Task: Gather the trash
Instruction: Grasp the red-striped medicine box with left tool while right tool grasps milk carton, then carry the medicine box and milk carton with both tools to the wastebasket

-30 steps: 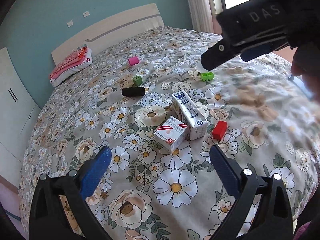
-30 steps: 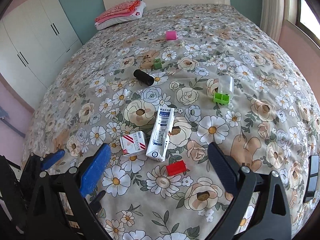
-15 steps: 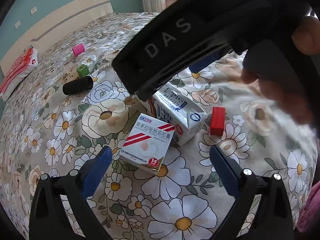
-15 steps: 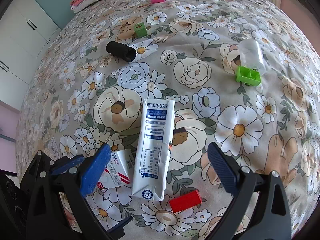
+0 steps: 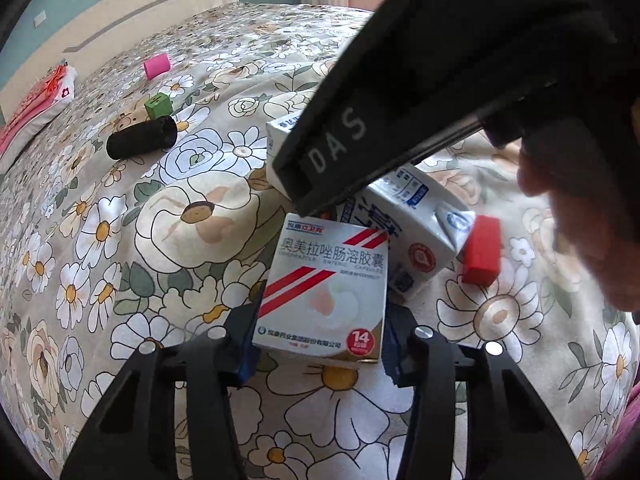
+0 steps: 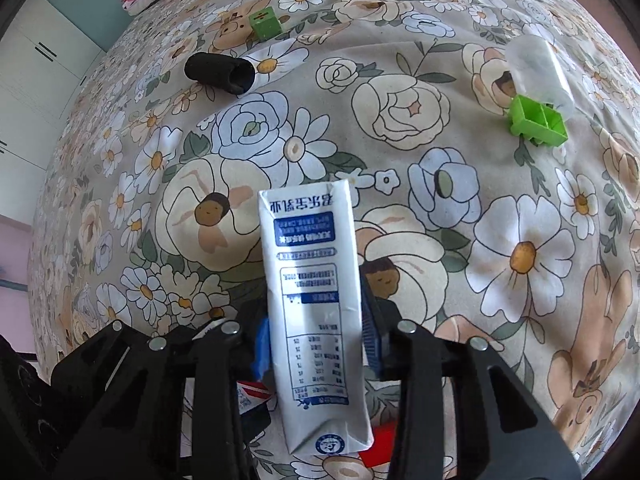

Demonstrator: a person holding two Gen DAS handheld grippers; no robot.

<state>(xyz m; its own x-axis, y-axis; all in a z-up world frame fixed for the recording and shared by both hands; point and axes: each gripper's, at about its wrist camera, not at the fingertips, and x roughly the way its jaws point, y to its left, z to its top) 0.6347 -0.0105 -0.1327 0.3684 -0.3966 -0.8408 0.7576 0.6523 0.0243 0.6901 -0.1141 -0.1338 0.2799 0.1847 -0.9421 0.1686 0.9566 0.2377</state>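
Two cartons lie side by side on one floral bed [image 6: 400, 80]: right gripper [image 6: 316, 332], steeply downward, pinches the milk carton [image 6: 312, 300]; left gripper [image 5: 318, 340] is closing around the medicine box [image 5: 324, 296].

Medicine box [image 5: 324, 292] left of milk carton [image 5: 416, 232] on bed [image 5: 160, 220], block [image 5: 482, 250] right.

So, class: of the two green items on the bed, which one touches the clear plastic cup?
The open green tray, against the clear cup; the solid green cube sits alone.
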